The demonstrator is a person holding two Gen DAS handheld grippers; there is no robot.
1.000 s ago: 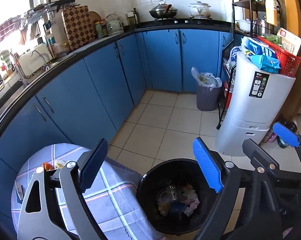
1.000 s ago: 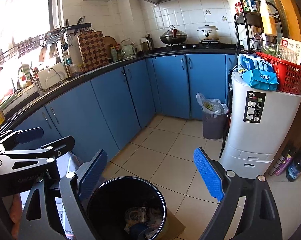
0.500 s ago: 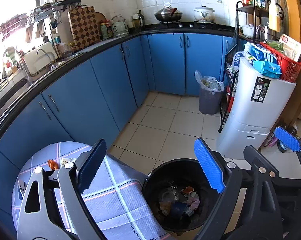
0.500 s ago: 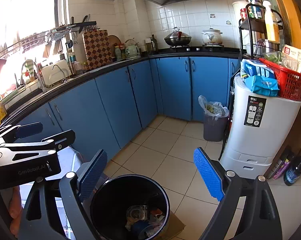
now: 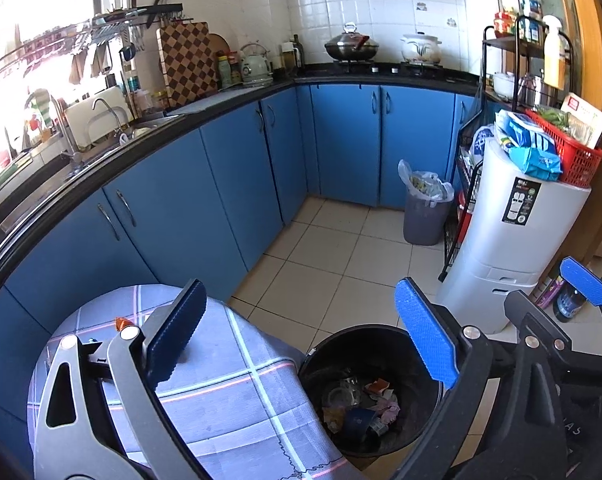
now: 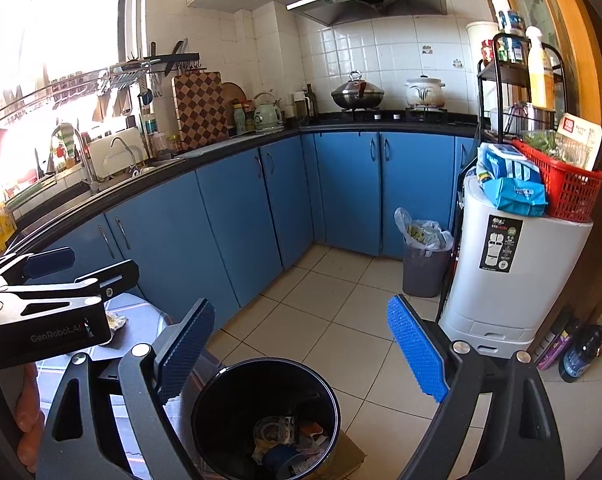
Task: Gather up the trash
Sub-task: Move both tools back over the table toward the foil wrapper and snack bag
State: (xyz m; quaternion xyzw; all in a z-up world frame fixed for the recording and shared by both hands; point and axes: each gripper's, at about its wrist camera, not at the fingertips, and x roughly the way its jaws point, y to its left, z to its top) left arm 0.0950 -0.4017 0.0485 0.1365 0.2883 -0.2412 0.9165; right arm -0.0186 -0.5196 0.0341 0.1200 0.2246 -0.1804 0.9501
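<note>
From the left wrist view, the left gripper (image 5: 301, 344) has just been opening its jaws and now holds nothing above the black bin (image 5: 375, 390), where collected trash (image 5: 361, 404) lies; a drop looks finished. From the right wrist view, the right gripper (image 6: 301, 352) also stands wide apart and empty over the bin, so next I think one must reach the scraps (image 6: 115, 320) on the small table (image 6: 141, 312).

We count 2 bins: 1 black (image 5: 381, 344) w/ trash, 1 grey (image 5: 425, 220) w/ a bag. 2 pots on the stove: 1 wok (image 5: 351, 49), 1 white pot (image 5: 420, 47). 1 red basket (image 5: 573, 156), 1 kettle (image 5: 256, 68), 1 checkered board (image 5: 189, 62), 2 tongs (image 5: 301, 340) (image 6: 301, 344).
</note>
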